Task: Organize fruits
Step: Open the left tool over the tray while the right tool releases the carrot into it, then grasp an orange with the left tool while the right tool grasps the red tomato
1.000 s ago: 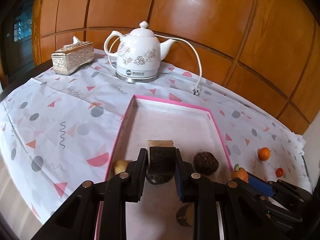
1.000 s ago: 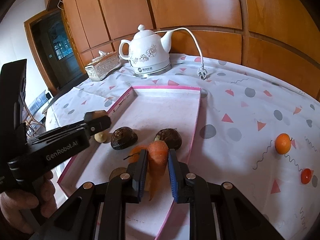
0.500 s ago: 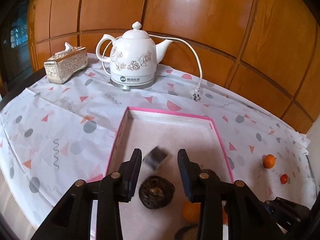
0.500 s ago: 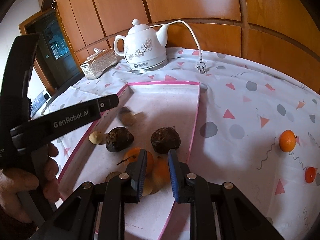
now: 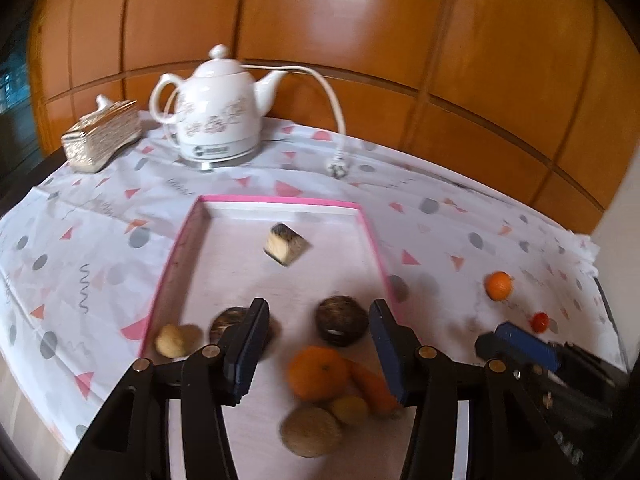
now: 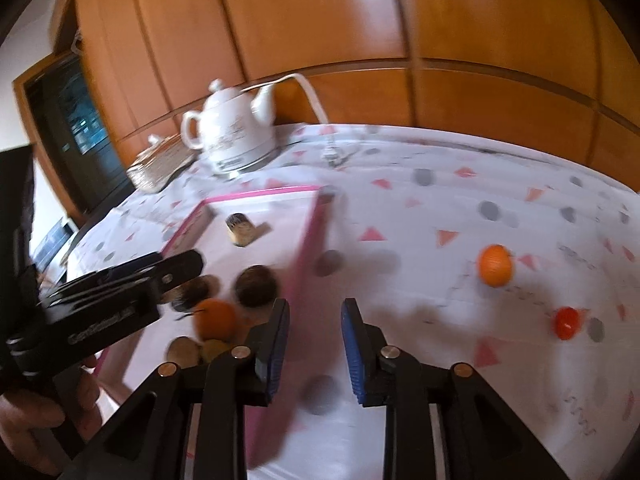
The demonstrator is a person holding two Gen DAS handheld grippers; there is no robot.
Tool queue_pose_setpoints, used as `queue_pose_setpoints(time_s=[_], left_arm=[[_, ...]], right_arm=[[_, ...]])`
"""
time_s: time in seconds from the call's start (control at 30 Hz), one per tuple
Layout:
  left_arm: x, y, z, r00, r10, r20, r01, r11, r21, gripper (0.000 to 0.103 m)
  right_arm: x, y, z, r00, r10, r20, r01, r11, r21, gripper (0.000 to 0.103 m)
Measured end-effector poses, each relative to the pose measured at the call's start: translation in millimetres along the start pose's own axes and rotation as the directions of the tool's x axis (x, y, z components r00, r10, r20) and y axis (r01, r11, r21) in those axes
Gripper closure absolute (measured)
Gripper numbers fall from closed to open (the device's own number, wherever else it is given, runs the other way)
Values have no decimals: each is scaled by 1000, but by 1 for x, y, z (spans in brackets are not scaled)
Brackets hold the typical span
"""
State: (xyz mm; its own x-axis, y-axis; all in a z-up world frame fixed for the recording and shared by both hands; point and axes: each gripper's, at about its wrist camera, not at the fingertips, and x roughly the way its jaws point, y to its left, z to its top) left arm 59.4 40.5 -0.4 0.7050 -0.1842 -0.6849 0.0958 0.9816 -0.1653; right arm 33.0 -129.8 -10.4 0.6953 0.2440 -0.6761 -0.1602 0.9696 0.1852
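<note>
A pink-rimmed tray (image 5: 178,242) holds a cut brown chunk (image 5: 286,244) near its far end. Nearer lie two dark round fruits (image 5: 341,320), an orange (image 5: 318,372), a carrot (image 5: 372,386), a small pale fruit (image 5: 173,340) and a brown round one (image 5: 311,431). My left gripper (image 5: 316,354) is open and empty above them. My right gripper (image 6: 314,350) is open and empty over the tray's right rim (image 6: 310,240). A small orange (image 6: 495,265) and a red fruit (image 6: 566,322) lie on the cloth to the right.
A white kettle (image 5: 218,114) with its cord and plug (image 5: 337,166) stands behind the tray, and a tissue box (image 5: 102,134) is to its left. Wood panelling backs the table. The left gripper (image 6: 120,292) and the hand holding it show in the right wrist view.
My left gripper opened and dropped the brown chunk, which now lies at the tray's far end. My right gripper let go of the carrot, opened and swung right over the tray's rim.
</note>
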Motion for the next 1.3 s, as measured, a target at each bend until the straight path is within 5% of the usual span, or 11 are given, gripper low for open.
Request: queue_pose_setpoints(time_s=[0.37,0.77,1.3], left_arm=[[9,-48,-5,997,-60,-41,64,993,100,50],[28,-100,-10,988,-122,-98,139,973,184,45],[70,-165,-10,958,-217,-187,255,942,216,43]], right_arm=[[-17,-80,-13,988,-155,3,152,976,155,76],[-30,-155,-26,947,-321,-23,314,908,276,72],[3,-188,-23,944,-319,-85,330,900,284,72]])
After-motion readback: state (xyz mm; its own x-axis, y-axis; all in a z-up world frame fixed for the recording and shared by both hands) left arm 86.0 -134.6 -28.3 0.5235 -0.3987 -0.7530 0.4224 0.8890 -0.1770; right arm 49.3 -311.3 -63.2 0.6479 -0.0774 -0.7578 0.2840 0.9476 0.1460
